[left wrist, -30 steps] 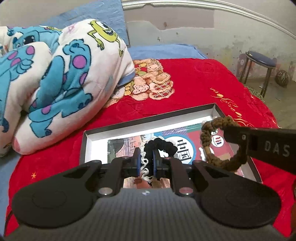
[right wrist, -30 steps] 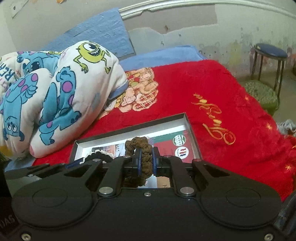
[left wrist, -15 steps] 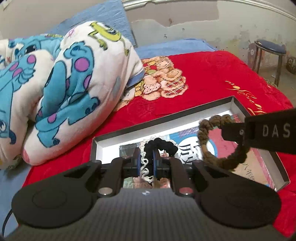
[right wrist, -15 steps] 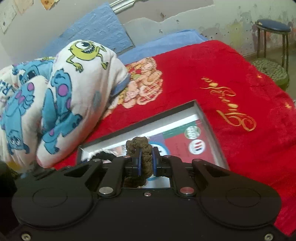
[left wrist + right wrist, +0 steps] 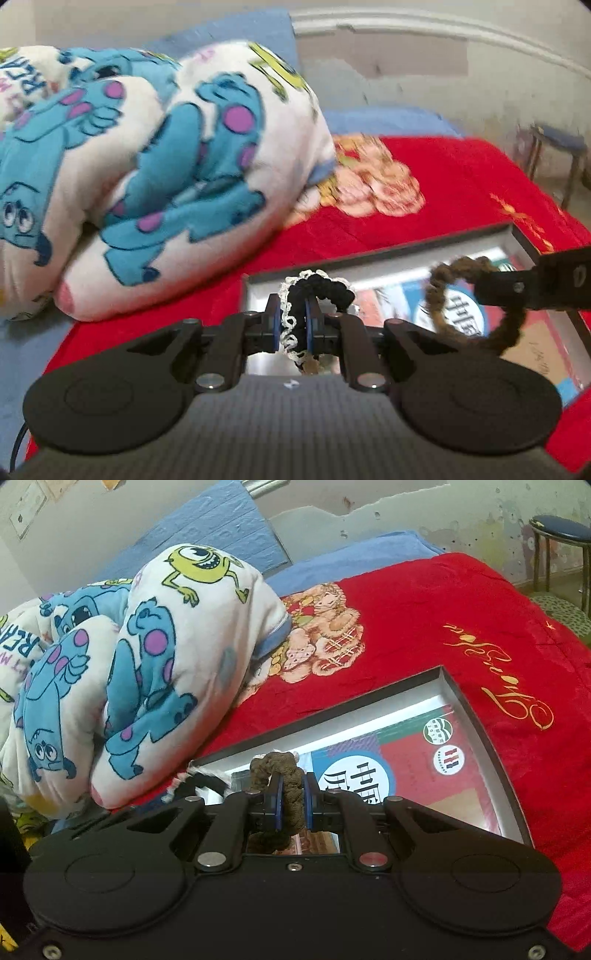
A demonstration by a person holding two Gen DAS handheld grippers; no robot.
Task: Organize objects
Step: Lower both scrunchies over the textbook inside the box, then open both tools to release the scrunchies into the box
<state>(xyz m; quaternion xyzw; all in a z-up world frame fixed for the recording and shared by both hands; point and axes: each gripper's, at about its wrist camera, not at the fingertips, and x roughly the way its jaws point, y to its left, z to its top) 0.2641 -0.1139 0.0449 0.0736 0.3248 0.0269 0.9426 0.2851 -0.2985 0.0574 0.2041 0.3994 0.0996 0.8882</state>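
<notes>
My left gripper [image 5: 292, 320] is shut on a black hair tie with white lace trim [image 5: 322, 287], held over the near left corner of a shallow dark-rimmed box [image 5: 388, 254]. My right gripper [image 5: 292, 800] is shut on a brown braided hair tie [image 5: 275, 768] and holds it above the same box [image 5: 476, 720]. The right gripper's finger [image 5: 535, 284] and the brown tie [image 5: 443, 273] show at the right of the left wrist view. The black tie [image 5: 207, 781] shows at the left of the right wrist view. A printed booklet [image 5: 399, 771] lies in the box.
The box rests on a red bedspread [image 5: 424, 620]. A bulky white and blue cartoon blanket [image 5: 147, 657] lies just left of the box. A blue stool [image 5: 561, 528] stands on the floor beyond the bed's right side. A blue headboard pillow [image 5: 207, 531] is at the back.
Both grippers have moved left over the box, each still holding its hair tie. The blanket now fills more of the left wrist view, which is motion-blurred.
</notes>
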